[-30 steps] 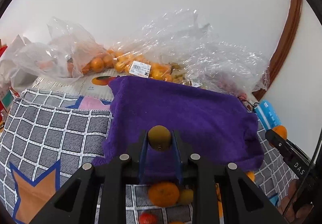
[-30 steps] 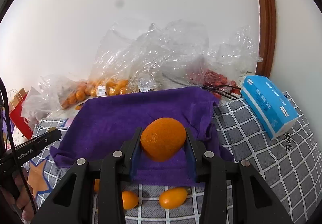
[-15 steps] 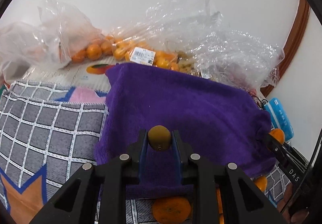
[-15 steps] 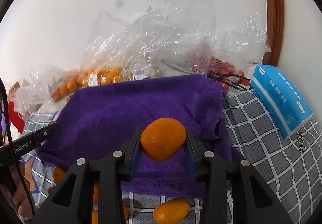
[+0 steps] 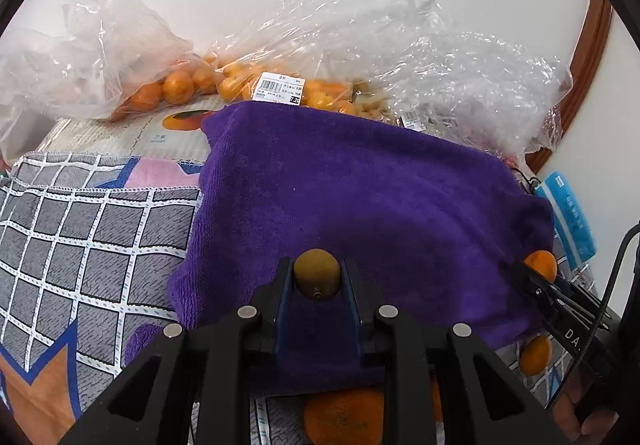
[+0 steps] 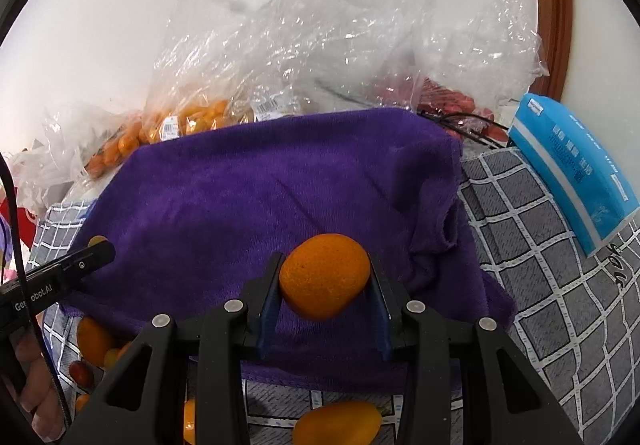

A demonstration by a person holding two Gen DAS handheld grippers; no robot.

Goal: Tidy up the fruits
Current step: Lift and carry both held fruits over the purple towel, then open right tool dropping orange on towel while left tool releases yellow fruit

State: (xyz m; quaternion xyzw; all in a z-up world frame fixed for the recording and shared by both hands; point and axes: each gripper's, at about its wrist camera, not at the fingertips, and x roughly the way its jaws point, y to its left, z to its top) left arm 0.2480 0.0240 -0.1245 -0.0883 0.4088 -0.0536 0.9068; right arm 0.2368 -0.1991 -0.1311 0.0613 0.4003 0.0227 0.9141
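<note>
My left gripper [image 5: 317, 277] is shut on a small olive-brown fruit [image 5: 317, 272], held over the near left part of a purple towel [image 5: 360, 201]. My right gripper [image 6: 324, 287] is shut on an orange [image 6: 325, 280], held over the near right part of the same towel [image 6: 260, 197]. The right gripper also shows at the right edge of the left wrist view [image 5: 536, 277], and the left gripper at the left edge of the right wrist view [image 6: 94, 251]. Loose oranges [image 5: 344, 419] and small fruits [image 6: 94, 339] lie on the checked cloth below the towel's near edge.
Clear plastic bags of oranges [image 5: 168, 89] and other fruit [image 6: 192, 117] lie behind the towel against the white wall. A blue tissue pack [image 6: 576, 173] lies on the grey checked cloth [image 6: 540, 265] at the right. A brown wooden frame [image 6: 550, 5] stands at the back right.
Both grippers have moved forward and lower over the purple towel, each still holding its fruit. The loose fruits have slid toward the bottom edge of both views.
</note>
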